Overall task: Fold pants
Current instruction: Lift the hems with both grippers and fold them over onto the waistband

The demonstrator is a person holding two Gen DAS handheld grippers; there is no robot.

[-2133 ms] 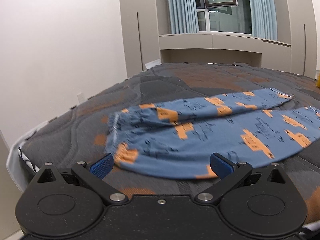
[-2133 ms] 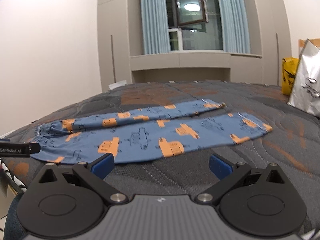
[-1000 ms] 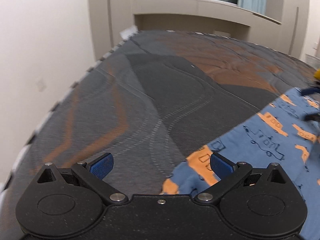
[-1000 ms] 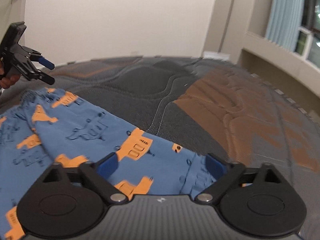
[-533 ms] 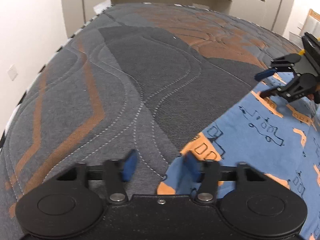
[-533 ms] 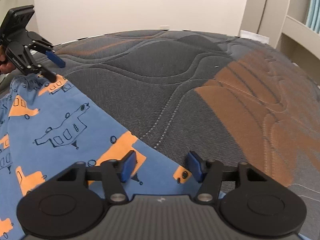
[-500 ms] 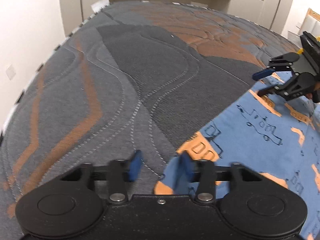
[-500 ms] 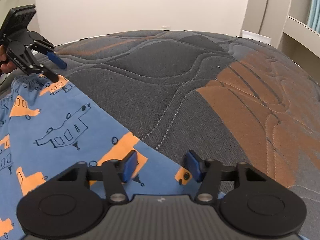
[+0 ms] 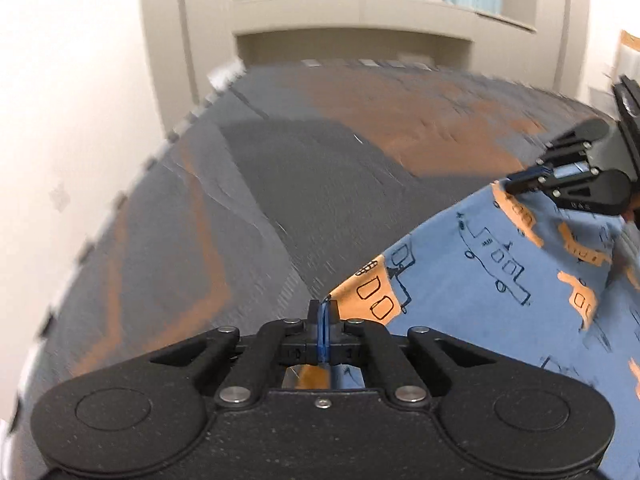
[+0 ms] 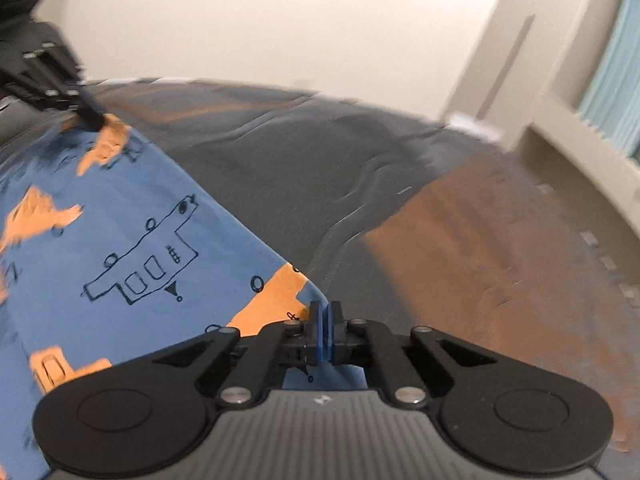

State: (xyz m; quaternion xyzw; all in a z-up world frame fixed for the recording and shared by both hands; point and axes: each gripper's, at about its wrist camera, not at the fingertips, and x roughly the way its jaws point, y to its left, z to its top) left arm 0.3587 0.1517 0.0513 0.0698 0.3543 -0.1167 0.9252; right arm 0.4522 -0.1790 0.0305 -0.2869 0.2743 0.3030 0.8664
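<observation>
The left gripper (image 9: 323, 312) had just closed, its jaws pinched tight on an edge of the pants (image 9: 480, 280), with orange-printed cloth caught between the blue pads. To its right, the right gripper (image 10: 323, 314) had just closed likewise on the same edge further along. Probably both gripped one long edge so it could be lifted and carried over as a fold. The pants lay on the quilted bed (image 9: 260, 200), blue with orange patches and outlined vehicles, drawn fairly taut between the two grips.
</observation>
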